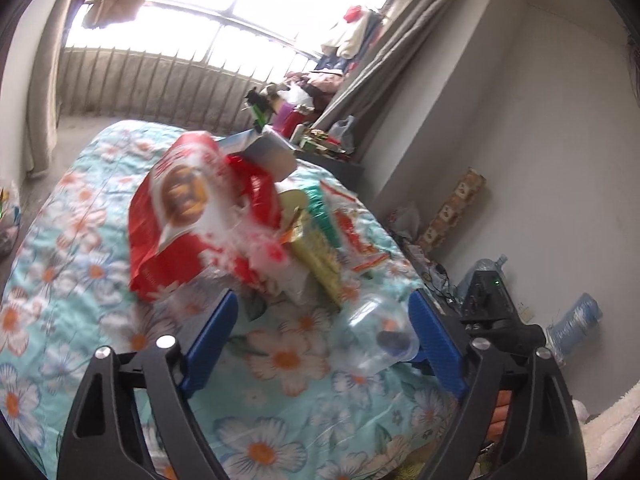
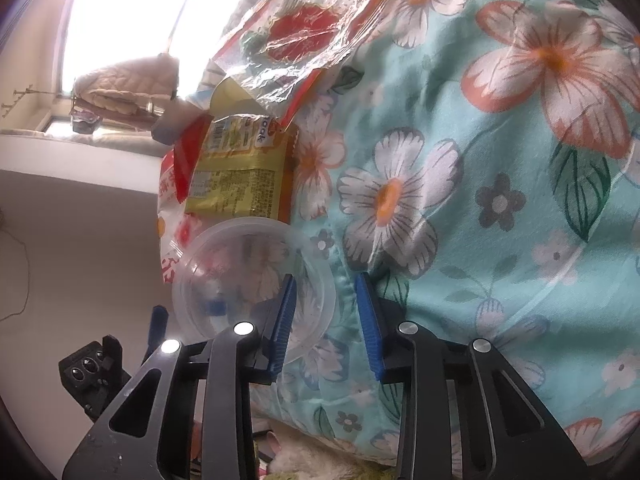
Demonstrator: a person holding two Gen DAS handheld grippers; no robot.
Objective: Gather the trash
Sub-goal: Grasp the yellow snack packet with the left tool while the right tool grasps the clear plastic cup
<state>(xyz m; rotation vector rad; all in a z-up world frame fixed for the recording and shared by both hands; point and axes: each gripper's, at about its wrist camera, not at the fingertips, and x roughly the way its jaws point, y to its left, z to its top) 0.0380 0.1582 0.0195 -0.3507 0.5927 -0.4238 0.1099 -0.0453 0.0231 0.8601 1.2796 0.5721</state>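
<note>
In the right wrist view the right tool (image 2: 326,292) stands low over the flowered bedspread (image 2: 500,208), its blue pads (image 2: 370,328) partly drawn together with a gap left between them; the left pad sits inside the mouth of a clear plastic cup (image 2: 248,264) lying on its side, so the cup's rim passes between the pads, though whether they press on it I cannot tell; just past the cup lies a yellow snack packet (image 2: 244,176), touching a red-and-white bag (image 2: 172,188) at its left; beyond that a clear crumpled wrapper (image 2: 304,28) with a red print lies flat on the bed, overlapping the yellow packet's far end.

In the left wrist view the left tool (image 1: 322,308) hangs above the same bed, its pads spread wide with nothing between them but the bedspread (image 1: 80,248); the clear cup (image 1: 376,332) lies just inside its right pad, touching or nearly so, I cannot tell which; the other tool's dark body shows beyond that pad; past the fingertips rises the heap of trash: a large red bag (image 1: 180,216), blurred, with the yellow packet (image 1: 316,256) and a green wrapper (image 1: 322,212) to its right, and a grey box (image 1: 268,152) behind; farther still a cluttered shelf (image 1: 316,136) under the window (image 1: 240,8), and water bottles (image 1: 576,320) on the floor by the wall.
</note>
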